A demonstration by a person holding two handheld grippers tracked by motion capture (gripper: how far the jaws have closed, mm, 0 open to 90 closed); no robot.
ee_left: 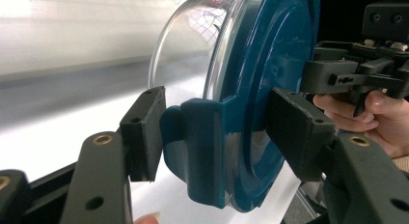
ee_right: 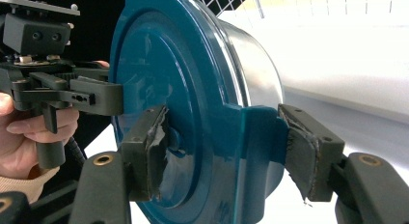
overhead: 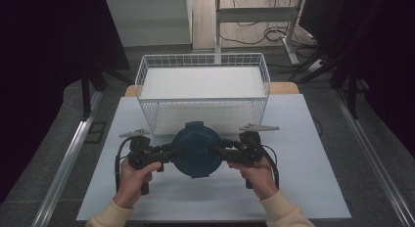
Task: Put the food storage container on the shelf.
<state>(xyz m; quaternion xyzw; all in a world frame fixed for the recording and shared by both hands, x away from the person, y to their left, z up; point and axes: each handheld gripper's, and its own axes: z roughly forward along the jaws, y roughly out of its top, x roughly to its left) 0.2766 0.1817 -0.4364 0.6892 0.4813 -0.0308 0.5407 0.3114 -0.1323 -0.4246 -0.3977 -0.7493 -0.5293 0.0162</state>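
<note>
A round clear container with a dark blue clip-on lid [overhead: 196, 153] is held just above the white table [overhead: 303, 178], in front of the wire basket. My left gripper [overhead: 171, 151] is shut on its left side and my right gripper [overhead: 221, 149] on its right side. In the left gripper view the left gripper [ee_left: 219, 137] clamps a blue latch tab [ee_left: 202, 151], with the clear bowl [ee_left: 188, 45] beyond. In the right gripper view the right gripper [ee_right: 226, 147] squeezes the opposite latch tab [ee_right: 258, 137] and the lid's face [ee_right: 159, 64].
A white wire basket [overhead: 203, 105] with a white liner stands right behind the container at the table's far edge. A hand holds each gripper from below. Dark curtains flank the table, and metal rails run along the floor on both sides.
</note>
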